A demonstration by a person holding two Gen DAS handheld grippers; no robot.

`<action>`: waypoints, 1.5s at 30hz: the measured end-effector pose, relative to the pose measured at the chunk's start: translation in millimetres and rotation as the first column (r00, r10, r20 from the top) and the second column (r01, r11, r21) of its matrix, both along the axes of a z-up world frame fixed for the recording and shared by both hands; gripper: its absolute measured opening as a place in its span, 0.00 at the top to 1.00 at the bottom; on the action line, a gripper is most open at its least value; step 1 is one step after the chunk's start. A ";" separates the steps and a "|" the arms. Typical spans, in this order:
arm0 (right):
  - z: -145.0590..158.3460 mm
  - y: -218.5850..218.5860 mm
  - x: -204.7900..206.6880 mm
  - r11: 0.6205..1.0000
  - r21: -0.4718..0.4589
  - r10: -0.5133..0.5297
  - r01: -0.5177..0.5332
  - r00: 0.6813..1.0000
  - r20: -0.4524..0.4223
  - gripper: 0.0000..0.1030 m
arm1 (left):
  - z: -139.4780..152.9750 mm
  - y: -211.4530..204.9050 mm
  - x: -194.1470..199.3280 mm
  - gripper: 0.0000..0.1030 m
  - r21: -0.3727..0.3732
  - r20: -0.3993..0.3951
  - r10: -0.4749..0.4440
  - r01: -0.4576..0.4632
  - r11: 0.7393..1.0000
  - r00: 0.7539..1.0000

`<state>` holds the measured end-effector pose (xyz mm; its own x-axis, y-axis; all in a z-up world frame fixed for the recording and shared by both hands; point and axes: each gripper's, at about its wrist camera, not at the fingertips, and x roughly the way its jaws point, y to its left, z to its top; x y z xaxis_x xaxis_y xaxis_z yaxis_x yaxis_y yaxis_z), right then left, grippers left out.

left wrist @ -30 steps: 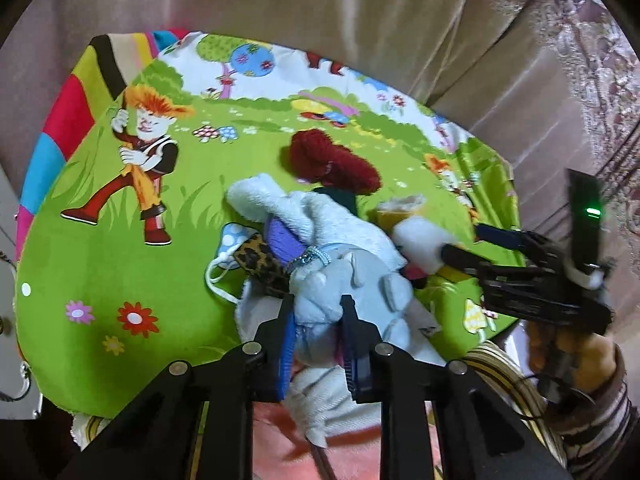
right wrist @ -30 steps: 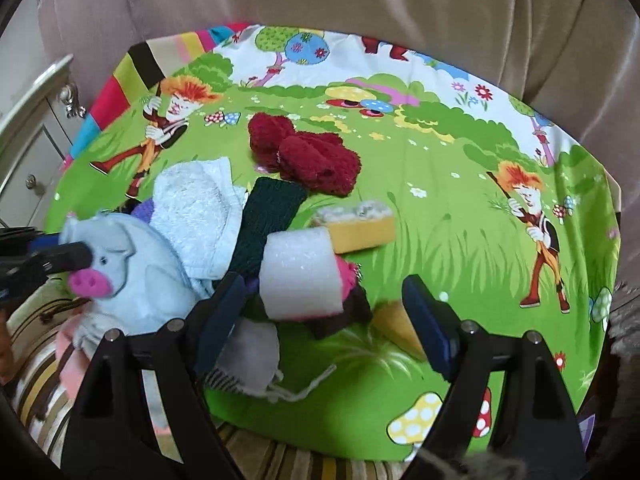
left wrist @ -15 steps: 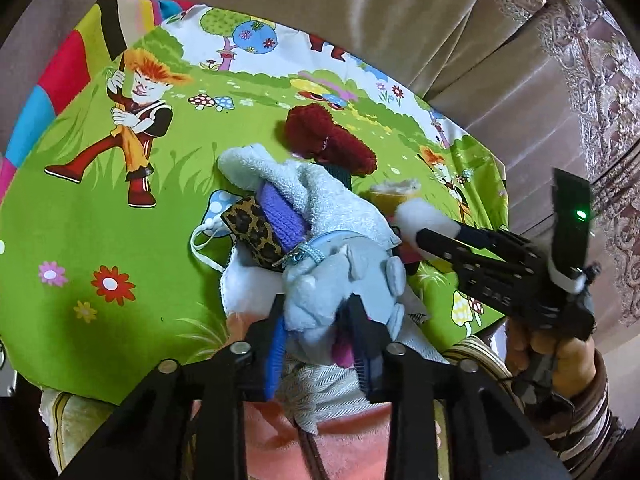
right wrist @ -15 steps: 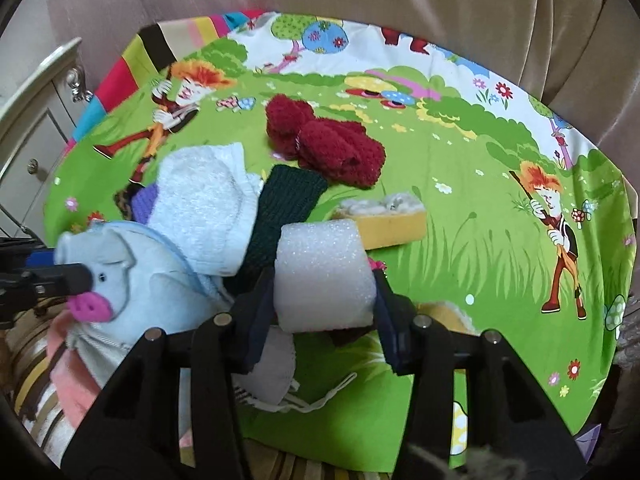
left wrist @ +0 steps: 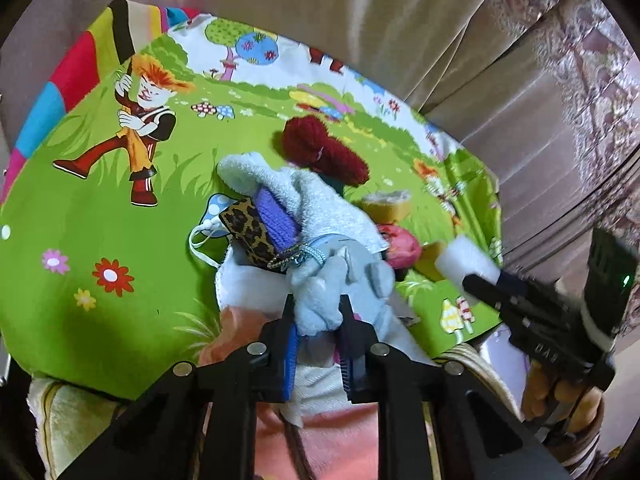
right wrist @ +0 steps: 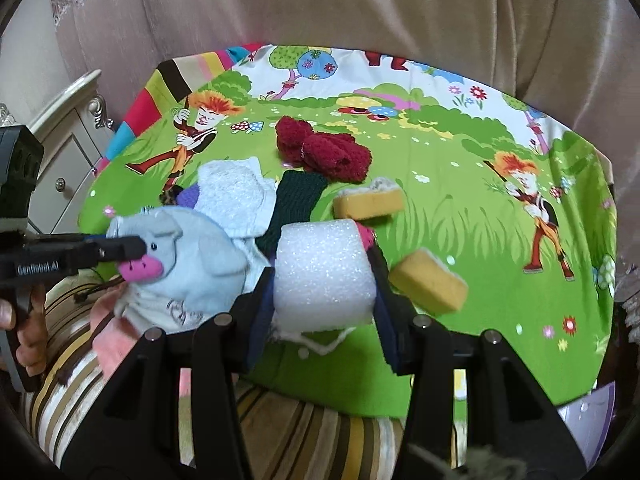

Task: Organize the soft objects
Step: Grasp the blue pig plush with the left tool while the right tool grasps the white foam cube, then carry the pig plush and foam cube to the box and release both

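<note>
My left gripper (left wrist: 318, 316) is shut on a grey plush pig (left wrist: 340, 284), held just above the pile; the pig also shows in the right wrist view (right wrist: 180, 264), pink snout next to the fingers. My right gripper (right wrist: 324, 280) is shut on a white foam block (right wrist: 324, 272), lifted off the cartoon-print green cloth (right wrist: 460, 208); the block also shows in the left wrist view (left wrist: 466, 262). A white towel (right wrist: 232, 196), a dark green knit (right wrist: 296, 200), a red fluffy piece (right wrist: 324, 154) and two yellow sponges (right wrist: 368, 200) (right wrist: 428, 286) lie on the cloth.
A leopard-print pouch (left wrist: 248, 232) and a purple knit (left wrist: 276, 220) lie under the towel. A pink cloth (left wrist: 336, 448) and a striped cushion (right wrist: 304, 432) sit at the near edge. Sofa back (right wrist: 320, 8) behind; a white cabinet (right wrist: 64, 152) stands left.
My right gripper has shut on the white foam block and lifted it off the cloth. My left gripper has drawn back a little with the plush pig held.
</note>
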<state>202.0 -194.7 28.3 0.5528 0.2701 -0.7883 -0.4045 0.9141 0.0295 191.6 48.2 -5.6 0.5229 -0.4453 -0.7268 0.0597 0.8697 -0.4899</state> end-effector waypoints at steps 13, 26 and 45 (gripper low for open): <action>21.5 -34.5 -60.5 0.996 0.069 -0.056 0.054 0.998 0.026 0.51 | 48.3 -3.6 -51.7 0.83 -0.098 0.136 0.038 -0.025 0.995 0.990; 38.0 -77.5 -109.4 0.988 0.074 -0.136 0.132 0.990 0.040 0.51 | 72.4 -50.8 -98.0 0.83 -0.114 0.176 -0.057 0.078 0.990 0.983; 47.0 -205.5 -162.0 0.916 0.085 -0.396 0.391 0.917 0.053 0.51 | 81.5 -164.2 -110.3 0.83 -0.112 0.143 -0.301 0.317 0.942 0.943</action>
<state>40.1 -400.2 75.3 0.6775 0.0739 -0.7318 -0.0158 0.9962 0.0859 81.3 -115.9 75.8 0.4249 -0.6863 -0.5903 0.3816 0.7271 -0.5708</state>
